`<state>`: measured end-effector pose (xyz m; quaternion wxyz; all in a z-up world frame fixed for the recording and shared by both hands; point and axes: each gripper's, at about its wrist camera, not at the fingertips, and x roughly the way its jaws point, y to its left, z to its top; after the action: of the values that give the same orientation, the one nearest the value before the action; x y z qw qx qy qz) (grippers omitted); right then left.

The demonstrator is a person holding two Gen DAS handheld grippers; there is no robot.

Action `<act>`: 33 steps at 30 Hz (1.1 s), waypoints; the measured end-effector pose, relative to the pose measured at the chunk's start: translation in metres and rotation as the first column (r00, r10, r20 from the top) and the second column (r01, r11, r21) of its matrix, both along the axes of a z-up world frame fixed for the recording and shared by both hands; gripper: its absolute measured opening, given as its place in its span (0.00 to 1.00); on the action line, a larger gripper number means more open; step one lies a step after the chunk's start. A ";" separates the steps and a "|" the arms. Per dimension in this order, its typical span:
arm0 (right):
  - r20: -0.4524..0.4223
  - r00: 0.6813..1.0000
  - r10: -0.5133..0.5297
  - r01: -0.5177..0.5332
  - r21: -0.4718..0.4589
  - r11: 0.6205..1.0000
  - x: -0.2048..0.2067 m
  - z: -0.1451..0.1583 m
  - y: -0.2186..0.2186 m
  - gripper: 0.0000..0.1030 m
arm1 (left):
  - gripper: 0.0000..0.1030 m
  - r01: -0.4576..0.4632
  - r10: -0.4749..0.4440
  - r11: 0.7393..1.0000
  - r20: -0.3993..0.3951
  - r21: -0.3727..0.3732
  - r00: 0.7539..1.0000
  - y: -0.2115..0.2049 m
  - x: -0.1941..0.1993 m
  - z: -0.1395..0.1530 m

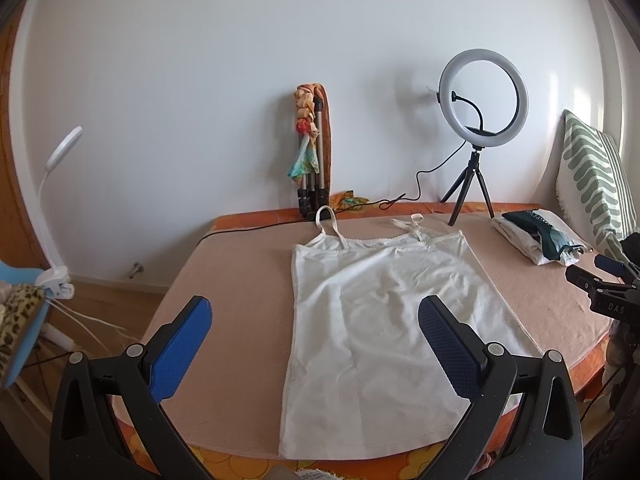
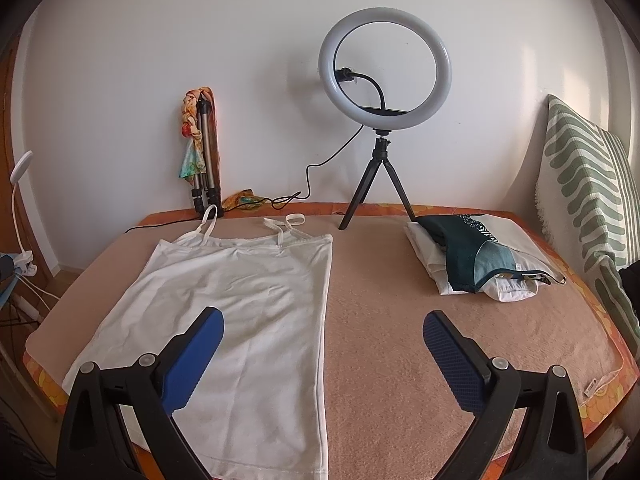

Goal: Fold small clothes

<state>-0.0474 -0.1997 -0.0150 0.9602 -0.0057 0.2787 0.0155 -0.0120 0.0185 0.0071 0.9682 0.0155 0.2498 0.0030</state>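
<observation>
Left gripper [image 1: 316, 344]: spread wide, empty, hovering above the top's hem.
Top: white thin-strapped cotton camisole [image 2: 240, 300], flat and unfolded on the beige blanket-covered table [image 2: 400, 320].
Right gripper [image 2: 324, 354]: wide apart, empty, over the top's right edge.
Pile: folded white and teal clothes [image 2: 476, 260], far right, apparently done.
Left: every fold.

Soft daylight from right, fisheye-warped edges
</observation>
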 end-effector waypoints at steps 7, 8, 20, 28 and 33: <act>-0.010 1.000 0.021 -0.021 0.011 1.000 0.006 0.001 0.009 0.96 | 1.00 -0.006 0.006 1.000 -0.011 -0.024 1.000 0.016 -0.001 -0.007; -0.010 1.000 0.023 -0.023 0.006 1.000 0.008 0.002 0.011 0.94 | 1.00 0.005 -0.006 0.999 -0.008 -0.044 1.000 0.020 -0.001 -0.010; -0.069 0.973 0.221 -0.218 0.036 0.975 0.042 0.021 0.058 0.81 | 0.82 0.026 -0.087 0.974 -0.267 -0.226 0.960 0.053 0.018 -0.082; -0.152 0.907 0.392 -0.385 0.076 0.920 0.099 0.025 0.134 0.71 | 0.52 0.000 -0.133 0.948 -0.398 -0.317 0.908 0.068 0.019 -0.122; -0.208 0.861 0.465 -0.444 0.139 0.885 0.146 0.019 0.184 0.66 | 0.46 -0.012 -0.132 0.946 -0.419 -0.324 0.898 0.074 0.021 -0.131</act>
<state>0.0985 -0.0158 0.0037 0.8888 -0.0280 0.3805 0.2540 0.0092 0.0928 -0.1234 0.8771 -0.1327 0.4561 -0.0710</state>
